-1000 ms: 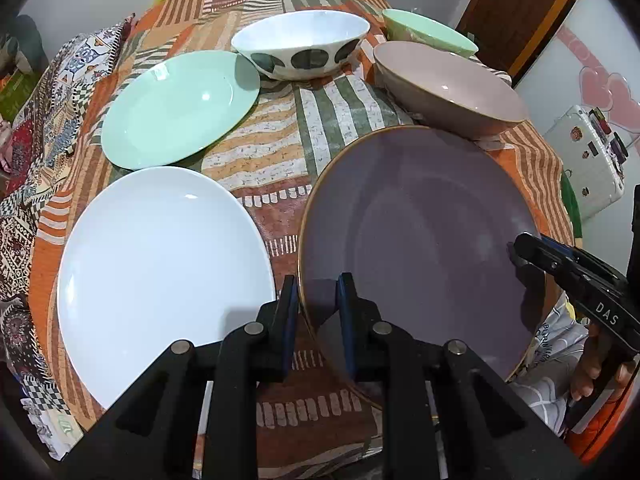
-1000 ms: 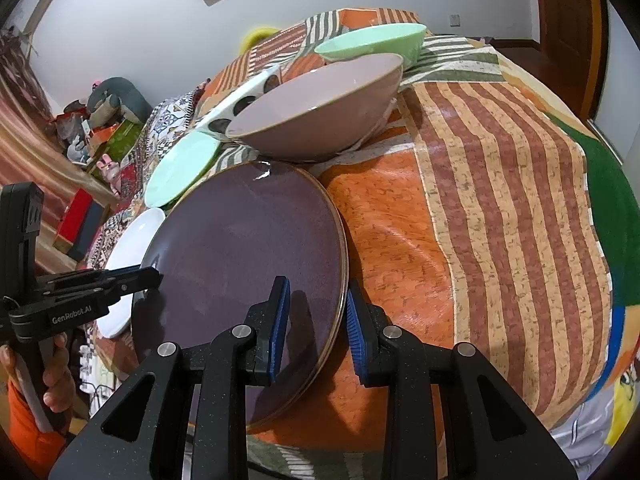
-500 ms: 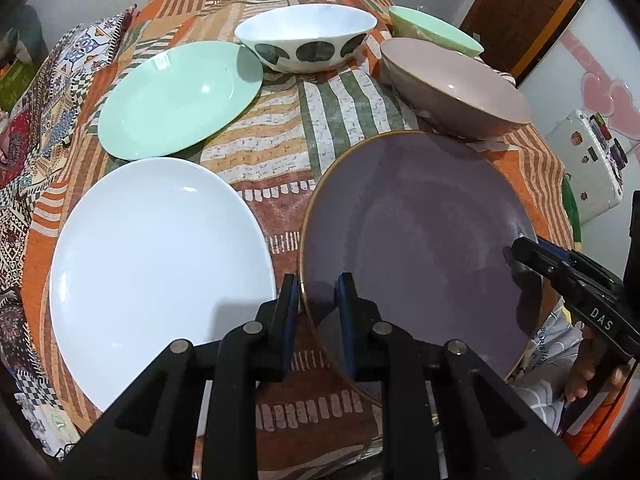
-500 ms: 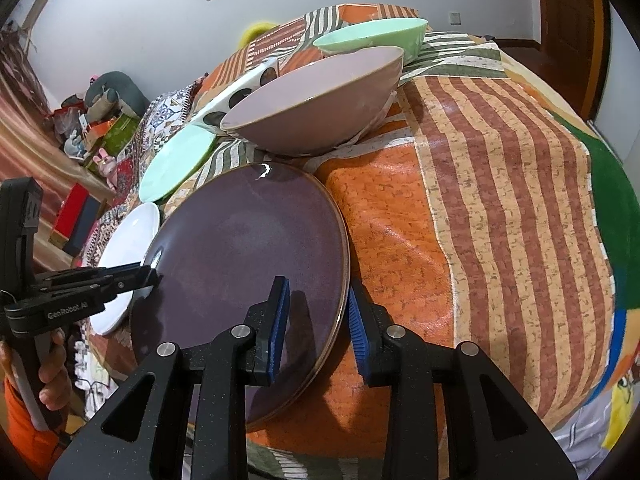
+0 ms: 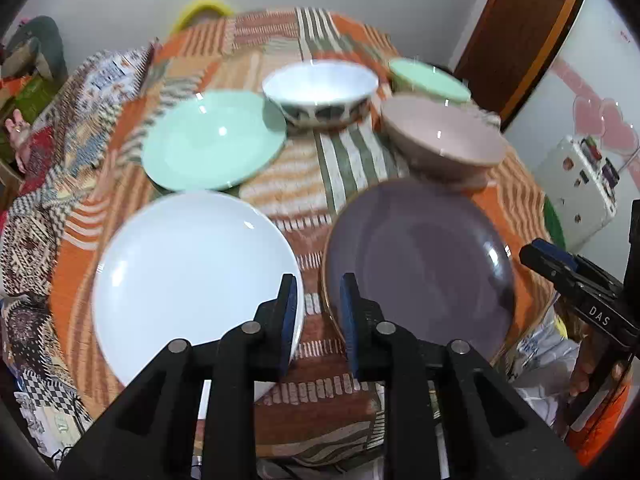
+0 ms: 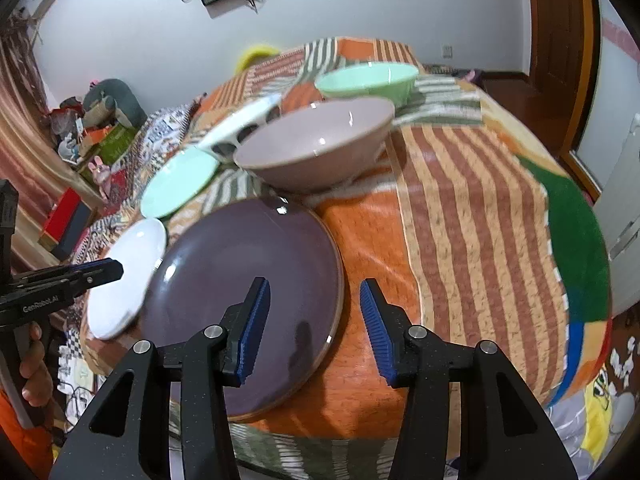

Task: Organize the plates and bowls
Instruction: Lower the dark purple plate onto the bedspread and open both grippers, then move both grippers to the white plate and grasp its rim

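Observation:
A purple plate [image 5: 420, 256] [image 6: 248, 272] lies flat on the patterned tablecloth [image 5: 360, 160]. My left gripper [image 5: 318, 280] hovers over the gap between that plate and a white plate [image 5: 188, 272] [image 6: 128, 268]. Its jaws are opening and hold nothing. My right gripper [image 6: 314, 282] stands above the purple plate's right rim, jaws opening, the pads clear of the rim. Farther back are a green plate [image 5: 212, 144], a white bowl with dark spots [image 5: 320, 92], a pink bowl [image 5: 440, 136] [image 6: 316, 140] and a green bowl [image 5: 428, 76] [image 6: 368, 78].
The round table drops off close behind both grippers. Striped cloth [image 6: 480, 220] stretches to the right of the purple plate. A brown door [image 5: 520, 32] and a white appliance [image 5: 580, 184] stand beyond the table's right side; clutter [image 6: 100, 132] lies along the left wall.
Both grippers held the purple plate's rim a second ago; now their jaws have spread and come off it. Both have risen and drawn back, and the plate rests on the cloth.

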A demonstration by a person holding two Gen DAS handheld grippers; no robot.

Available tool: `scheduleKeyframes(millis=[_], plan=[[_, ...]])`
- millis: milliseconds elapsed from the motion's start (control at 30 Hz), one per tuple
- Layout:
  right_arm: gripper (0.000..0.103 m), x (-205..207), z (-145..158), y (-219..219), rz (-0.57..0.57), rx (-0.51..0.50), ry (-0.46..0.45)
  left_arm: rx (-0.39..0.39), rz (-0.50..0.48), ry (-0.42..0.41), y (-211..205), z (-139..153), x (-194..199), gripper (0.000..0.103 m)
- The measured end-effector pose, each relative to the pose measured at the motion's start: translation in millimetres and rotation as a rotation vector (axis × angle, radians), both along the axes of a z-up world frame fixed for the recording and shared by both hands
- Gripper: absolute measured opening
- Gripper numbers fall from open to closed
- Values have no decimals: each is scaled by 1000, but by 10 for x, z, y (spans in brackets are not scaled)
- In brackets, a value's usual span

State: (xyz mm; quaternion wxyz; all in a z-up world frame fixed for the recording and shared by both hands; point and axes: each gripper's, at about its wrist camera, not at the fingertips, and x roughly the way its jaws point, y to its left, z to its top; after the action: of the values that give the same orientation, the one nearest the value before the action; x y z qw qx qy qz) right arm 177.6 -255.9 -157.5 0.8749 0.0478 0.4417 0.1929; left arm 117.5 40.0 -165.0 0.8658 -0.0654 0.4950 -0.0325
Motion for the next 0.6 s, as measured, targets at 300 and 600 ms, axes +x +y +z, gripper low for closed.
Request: scheduleKeyframes(millis=[300, 600], plan=[[53, -101, 431, 222, 48, 35, -128, 83, 93, -208, 302, 555, -348, 42], [63, -133, 632, 660, 149, 69, -198, 147, 210, -301, 750, 746, -666, 64]])
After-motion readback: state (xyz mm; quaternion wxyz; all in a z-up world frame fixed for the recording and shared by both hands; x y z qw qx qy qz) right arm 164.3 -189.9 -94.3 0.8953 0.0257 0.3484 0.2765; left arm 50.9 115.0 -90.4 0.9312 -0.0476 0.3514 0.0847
